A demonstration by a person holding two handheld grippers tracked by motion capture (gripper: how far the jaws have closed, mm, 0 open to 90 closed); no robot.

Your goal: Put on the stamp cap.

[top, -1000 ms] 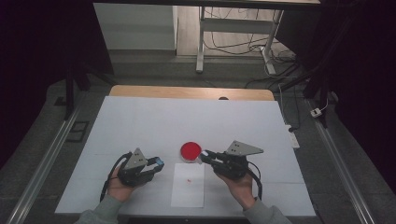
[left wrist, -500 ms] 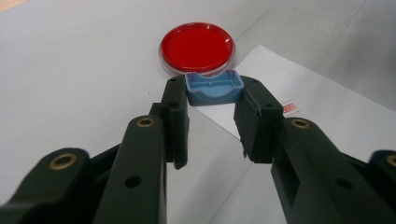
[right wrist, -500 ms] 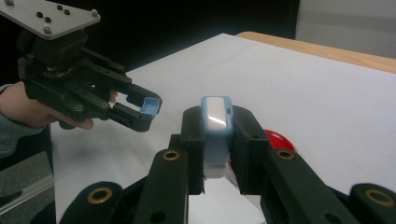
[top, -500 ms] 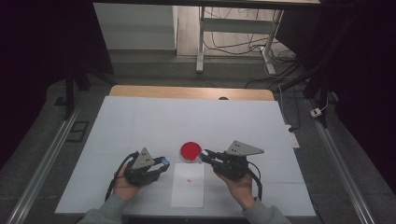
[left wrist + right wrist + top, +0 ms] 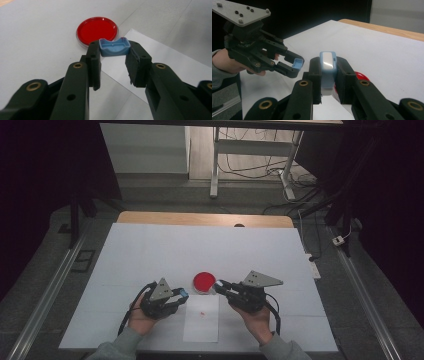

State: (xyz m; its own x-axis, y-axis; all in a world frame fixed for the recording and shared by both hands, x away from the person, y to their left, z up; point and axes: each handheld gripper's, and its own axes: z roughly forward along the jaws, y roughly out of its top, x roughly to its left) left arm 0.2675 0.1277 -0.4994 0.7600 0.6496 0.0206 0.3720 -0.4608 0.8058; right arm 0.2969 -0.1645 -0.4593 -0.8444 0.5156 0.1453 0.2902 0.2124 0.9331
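Observation:
My left gripper [image 5: 113, 50] is shut on a small light blue cap [image 5: 114, 47], pinched at its tips above the corner of a white sheet [image 5: 165, 67]. In the high view the left gripper [image 5: 183, 294] points right, towards my right gripper [image 5: 220, 284]. The right gripper [image 5: 327, 63] is shut on a blue piece with a white face [image 5: 328, 65], held upright between its pads. From the right gripper view the left gripper [image 5: 290, 65] and its cap [image 5: 297, 63] hang close by, a short gap away. A round red dish [image 5: 204, 281] lies on the table between and just beyond both tips.
A large white mat [image 5: 150, 255] covers the wooden table [image 5: 200, 218]. The white sheet [image 5: 201, 322] lies near the front edge between the person's hands. Metal rails [image 5: 55, 290] run along both sides, and table legs and cables stand on the floor beyond.
My left gripper has moved right with the blue cap, closer to the right gripper and the red dish. The right gripper has stayed where it was.

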